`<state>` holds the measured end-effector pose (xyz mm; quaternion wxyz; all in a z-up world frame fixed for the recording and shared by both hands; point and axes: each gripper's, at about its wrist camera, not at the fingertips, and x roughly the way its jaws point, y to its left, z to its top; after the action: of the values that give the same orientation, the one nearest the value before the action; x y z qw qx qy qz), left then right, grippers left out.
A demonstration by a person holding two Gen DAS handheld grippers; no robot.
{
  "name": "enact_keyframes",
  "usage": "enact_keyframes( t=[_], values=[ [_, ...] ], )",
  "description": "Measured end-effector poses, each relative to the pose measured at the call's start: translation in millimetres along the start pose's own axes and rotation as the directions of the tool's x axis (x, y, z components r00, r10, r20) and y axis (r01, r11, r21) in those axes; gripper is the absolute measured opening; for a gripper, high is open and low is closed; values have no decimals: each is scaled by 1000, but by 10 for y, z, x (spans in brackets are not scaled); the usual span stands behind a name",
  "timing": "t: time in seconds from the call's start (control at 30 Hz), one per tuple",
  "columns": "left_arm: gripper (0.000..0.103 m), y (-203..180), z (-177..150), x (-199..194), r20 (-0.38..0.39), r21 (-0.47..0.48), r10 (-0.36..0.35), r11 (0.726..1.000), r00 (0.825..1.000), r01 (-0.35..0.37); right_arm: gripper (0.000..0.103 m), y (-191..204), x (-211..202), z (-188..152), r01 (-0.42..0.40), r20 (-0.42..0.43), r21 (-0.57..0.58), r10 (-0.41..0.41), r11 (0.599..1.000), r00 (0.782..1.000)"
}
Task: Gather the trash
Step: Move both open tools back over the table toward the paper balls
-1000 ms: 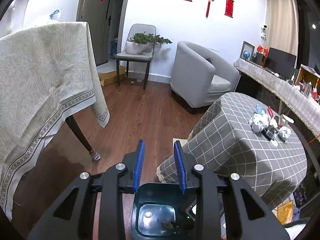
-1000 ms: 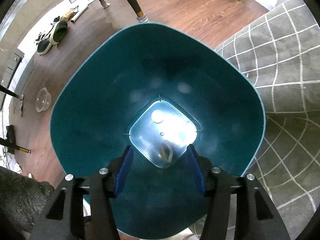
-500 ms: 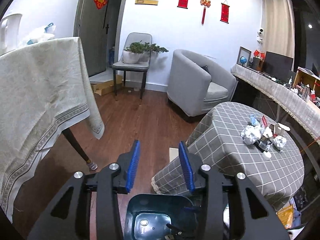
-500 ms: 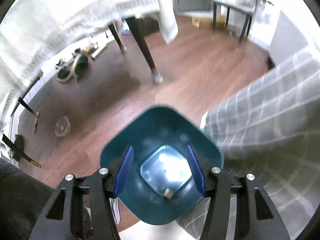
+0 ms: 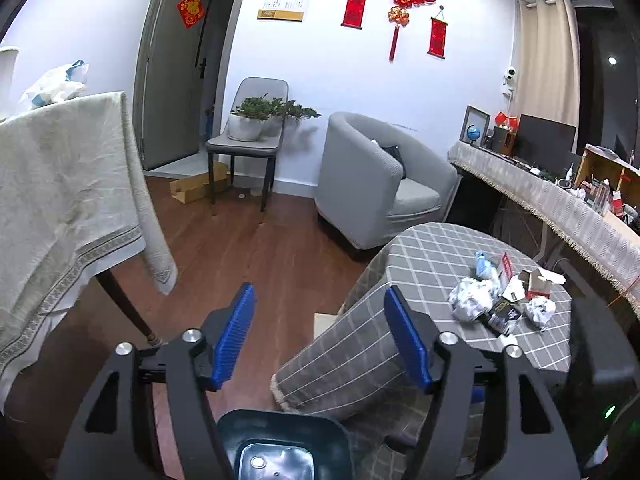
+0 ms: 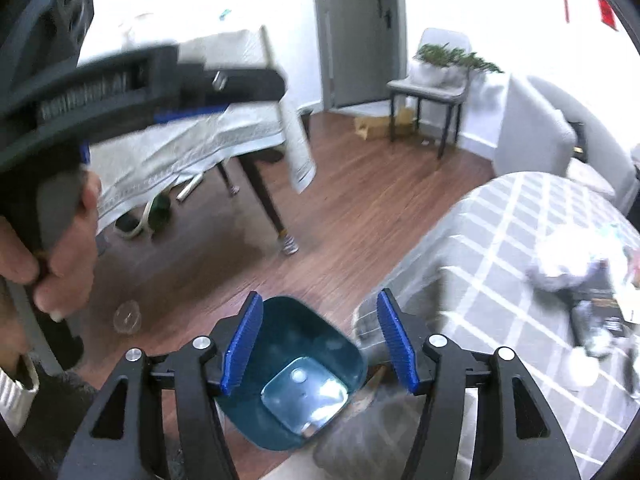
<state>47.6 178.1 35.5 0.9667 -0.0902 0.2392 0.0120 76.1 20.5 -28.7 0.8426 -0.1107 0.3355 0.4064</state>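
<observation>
A teal trash bin (image 5: 280,446) stands on the wood floor beside a low table with a grey checked cloth (image 5: 424,264). It also shows in the right wrist view (image 6: 298,372), seen from above. Crumpled paper (image 5: 472,300), wrappers and a small carton (image 5: 534,282) lie in a pile on the checked cloth. My left gripper (image 5: 320,336) is open and empty, above the bin and left of the pile. My right gripper (image 6: 320,344) is open and empty, above the bin. The pile in the right wrist view (image 6: 576,280) is blurred.
A table with a pale cloth (image 5: 60,200) stands at the left, its leg (image 5: 128,308) near the bin. A grey armchair (image 5: 380,184), a chair with a plant (image 5: 252,136) and a long cluttered side counter (image 5: 560,196) lie beyond. The left hand and its gripper (image 6: 60,160) fill the right view's left side.
Both grippers rose and tilted up away from the bin. The left gripper's jaws opened wider. The right view swung from looking into the bin toward the room and checked table.
</observation>
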Motion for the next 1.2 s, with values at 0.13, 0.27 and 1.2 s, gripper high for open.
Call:
enact_keyframes(
  t=[0.13,0.27,1.2],
  values=[
    [75,-155,-9,106,-10,-3,-15,1000,1000,15,67,-289,-194,-52,55,33,35,-56,998,998],
    [76,-342,-28,210,-22,13,-30,999,999,30,73,-555,-354,-92,105,67,78,-110,991,992],
    [81,-1418,-257,1311,-197,1,-186,982,963,190,87,-2067,-1110,-486,304,77,325,-345,896,935]
  ],
)
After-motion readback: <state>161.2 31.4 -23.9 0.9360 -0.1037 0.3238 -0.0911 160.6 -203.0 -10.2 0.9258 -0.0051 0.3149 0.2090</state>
